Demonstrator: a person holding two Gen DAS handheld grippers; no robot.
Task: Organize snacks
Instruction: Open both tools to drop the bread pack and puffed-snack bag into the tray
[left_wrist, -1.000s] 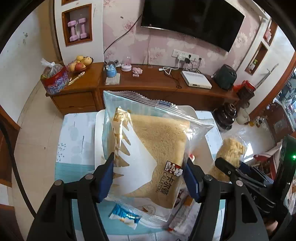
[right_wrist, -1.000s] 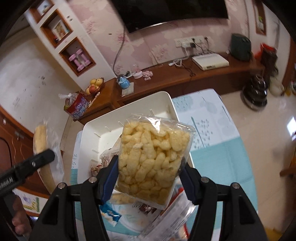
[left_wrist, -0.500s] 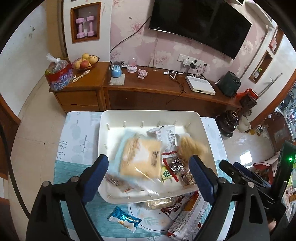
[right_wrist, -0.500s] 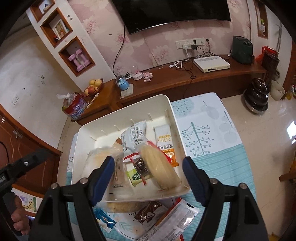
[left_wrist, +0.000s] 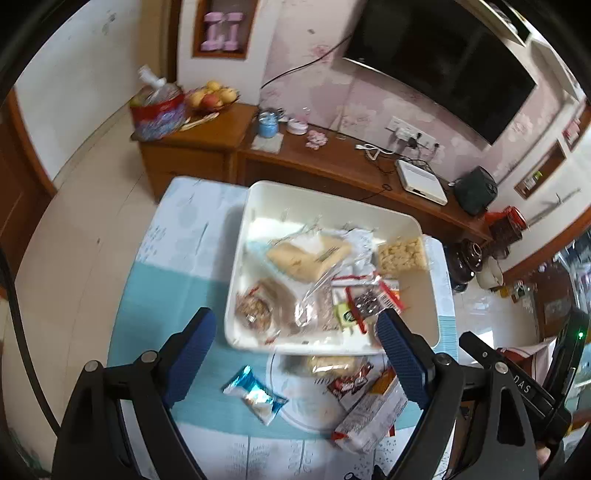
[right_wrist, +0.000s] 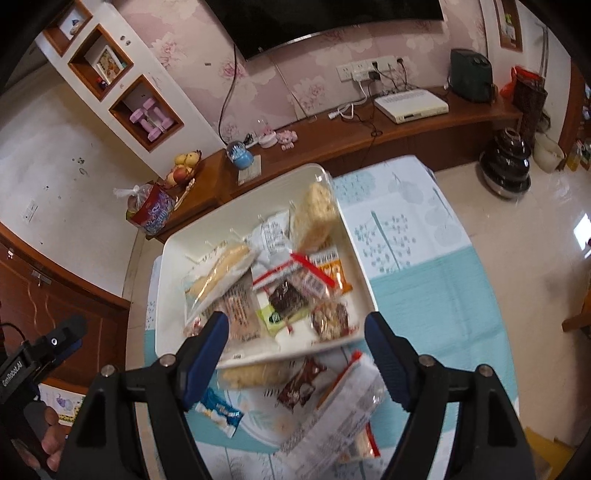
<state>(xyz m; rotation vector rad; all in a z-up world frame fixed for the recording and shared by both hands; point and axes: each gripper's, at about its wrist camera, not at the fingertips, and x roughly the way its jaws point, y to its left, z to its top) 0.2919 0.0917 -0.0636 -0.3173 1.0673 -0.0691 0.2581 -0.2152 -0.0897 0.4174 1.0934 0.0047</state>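
Note:
A white tray (left_wrist: 258, 195) on the table holds several snacks: a bread pack (left_wrist: 308, 254), a puffed rice pack (left_wrist: 402, 254) against its right wall, and small packets. The tray (right_wrist: 173, 254), bread (right_wrist: 221, 269) and rice pack (right_wrist: 314, 218) also show in the right wrist view. My left gripper (left_wrist: 295, 354) is open and empty above the tray's near edge. My right gripper (right_wrist: 295, 354) is open and empty there too. Loose snacks lie in front of the tray: a blue packet (left_wrist: 255, 393), a brown packet (left_wrist: 349, 382), a long clear pack (left_wrist: 373, 417).
A wooden TV cabinet (left_wrist: 332, 162) stands beyond the table with a fruit bowl (left_wrist: 212, 98), a bagged red item (left_wrist: 157, 110) and a white box (left_wrist: 421, 181). A dark pot (right_wrist: 508, 166) sits on the floor at the right.
Both grippers opened and let go of the bread pack and the rice pack, which now lie in the tray. Both grippers have since pulled back toward the tray's near edge.

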